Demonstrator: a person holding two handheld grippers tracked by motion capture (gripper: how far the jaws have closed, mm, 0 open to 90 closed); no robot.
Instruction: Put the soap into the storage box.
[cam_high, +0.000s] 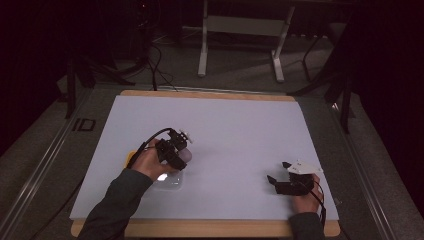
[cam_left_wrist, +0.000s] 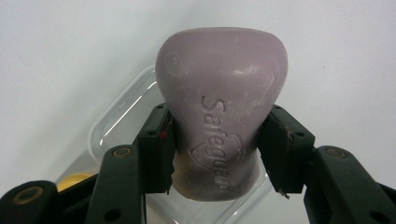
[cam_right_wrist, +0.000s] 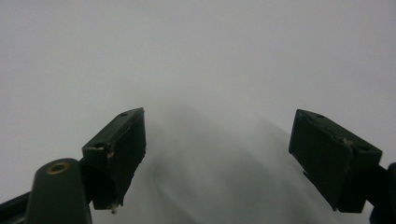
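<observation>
Left gripper (cam_left_wrist: 215, 154) clamped on the purple Safeguard soap bar (cam_left_wrist: 219, 112), long axis running out along the jaws; clear plastic soap dish (cam_left_wrist: 116, 121) directly beneath, toward 7 o'clock; right gripper (cam_right_wrist: 217, 154) jaws apart, empty, idle at table's 4 o'clock, well apart.

Your table (cam_high: 210, 227) shows a pale wooden edge front and back, and a white sheet (cam_high: 230, 130) covers nearly all of its top. Near your left side, a clear plastic tray (cam_high: 170, 181) lies flat on that sheet, with a small yellow thing (cam_high: 131, 156) just beside it; what it is, you can't tell from here.
</observation>
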